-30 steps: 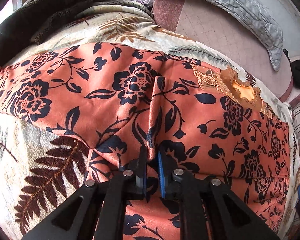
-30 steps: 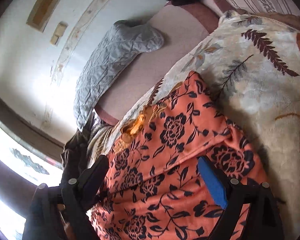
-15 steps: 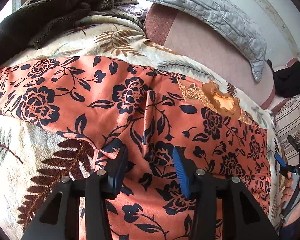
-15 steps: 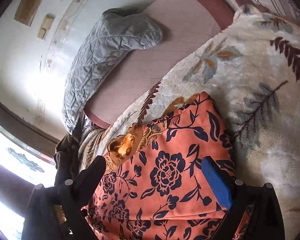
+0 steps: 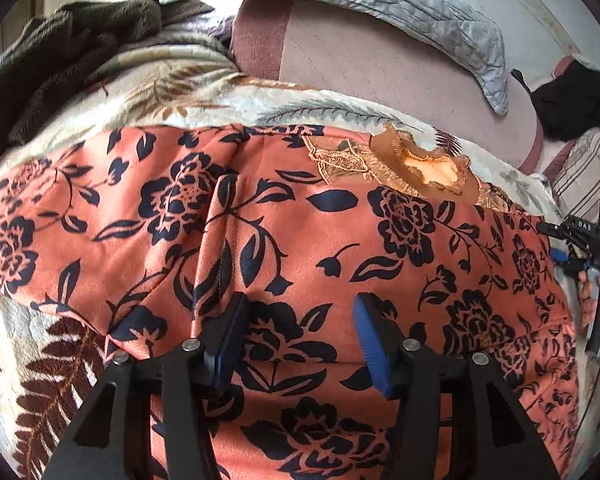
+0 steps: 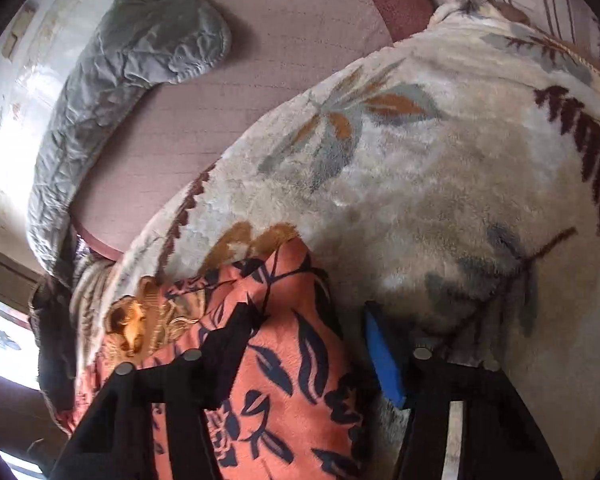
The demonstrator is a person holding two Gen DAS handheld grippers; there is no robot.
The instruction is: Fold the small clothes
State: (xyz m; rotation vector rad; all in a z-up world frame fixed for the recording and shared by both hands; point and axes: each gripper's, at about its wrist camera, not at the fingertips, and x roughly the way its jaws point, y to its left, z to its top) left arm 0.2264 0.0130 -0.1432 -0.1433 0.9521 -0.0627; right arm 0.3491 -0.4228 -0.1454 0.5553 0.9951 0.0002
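An orange garment with dark blue flowers [image 5: 340, 240] lies spread on a cream leaf-patterned blanket [image 5: 40, 360]; its gold lace collar [image 5: 428, 164] is at the far edge. My left gripper [image 5: 296, 336] is open just above the cloth near its middle, holding nothing. My right gripper [image 6: 312, 344] is open at the garment's right shoulder corner [image 6: 284, 320], with the corner lying between the fingers and the blue pad [image 6: 384, 360] at the cloth's edge on the blanket [image 6: 440, 200]. The right gripper also shows in the left wrist view [image 5: 580, 248] at the far right.
A grey quilted pillow [image 5: 380, 4] and a pink mattress sheet [image 5: 380, 72] lie behind the blanket. A dark brown fleece [image 5: 60, 48] is piled at the back left, and a black cloth [image 5: 572, 100] sits at the back right near striped bedding [image 5: 584, 176].
My left gripper let go of the pinched fold in the garment's middle and opened wide. My right gripper moved outward along the cloth to its shoulder corner, staying open.
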